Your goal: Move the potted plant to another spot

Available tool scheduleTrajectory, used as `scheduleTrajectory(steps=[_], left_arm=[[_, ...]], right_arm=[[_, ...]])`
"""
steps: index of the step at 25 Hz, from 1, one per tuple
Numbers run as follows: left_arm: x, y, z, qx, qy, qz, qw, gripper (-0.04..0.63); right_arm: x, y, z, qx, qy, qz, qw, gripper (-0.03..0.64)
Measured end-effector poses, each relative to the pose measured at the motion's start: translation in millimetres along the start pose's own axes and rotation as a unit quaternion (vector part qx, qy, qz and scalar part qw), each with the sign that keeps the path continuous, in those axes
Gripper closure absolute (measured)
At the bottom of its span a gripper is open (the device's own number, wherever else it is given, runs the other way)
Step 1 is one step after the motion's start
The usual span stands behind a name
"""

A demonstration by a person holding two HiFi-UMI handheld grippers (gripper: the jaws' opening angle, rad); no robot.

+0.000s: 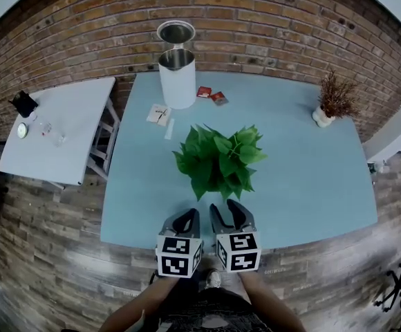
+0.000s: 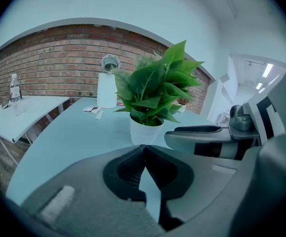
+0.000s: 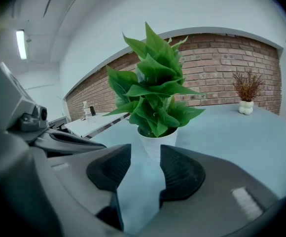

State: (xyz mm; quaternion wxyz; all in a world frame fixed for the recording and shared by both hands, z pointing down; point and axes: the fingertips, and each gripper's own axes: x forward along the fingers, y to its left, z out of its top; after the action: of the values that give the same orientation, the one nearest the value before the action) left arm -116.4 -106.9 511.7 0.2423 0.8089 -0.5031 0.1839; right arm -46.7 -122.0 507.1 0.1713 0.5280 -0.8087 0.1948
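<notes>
Brick wall [image 1: 256,19] and plank floor [image 1: 41,241] frame my work area, where a wide blue table [image 1: 311,185] stands before the wall beside a smaller white table [image 1: 62,123]. On the blue top, a white bin [image 1: 178,81] stands at the far edge, a dried sprig in a vase [image 1: 328,106] sits at the far right corner, and a few packets [image 1: 211,96] lie near the bin. Both forearms [image 1: 152,299] reach in from the near edge, side by side and angled down toward the tabletop. My left gripper [image 1: 189,218] has its jaws pressed together at the tips on nothing. My right gripper [image 1: 228,209] has its jaws apart with only bare tabletop between them. The plant [image 1: 220,159] sits upright in its white pot [image 2: 145,132] mid-table, straight ahead of both grippers and near their tips, touched by neither.
</notes>
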Motion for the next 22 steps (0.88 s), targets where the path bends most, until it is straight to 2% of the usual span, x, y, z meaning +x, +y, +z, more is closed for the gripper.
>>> scheduleTrajectory(steps=[14,22], left_arm=[[21,40,11,0.009,0.011,-0.030,0.9995,0.600],[27,59,22,0.019,0.008,-0.046,0.9987,0.600]], right_arm=[[58,-12,0,-0.007,0.023,-0.063,0.998,0.232],[84,-21,-1,-0.002,0.027,-0.099,0.995,0.137]])
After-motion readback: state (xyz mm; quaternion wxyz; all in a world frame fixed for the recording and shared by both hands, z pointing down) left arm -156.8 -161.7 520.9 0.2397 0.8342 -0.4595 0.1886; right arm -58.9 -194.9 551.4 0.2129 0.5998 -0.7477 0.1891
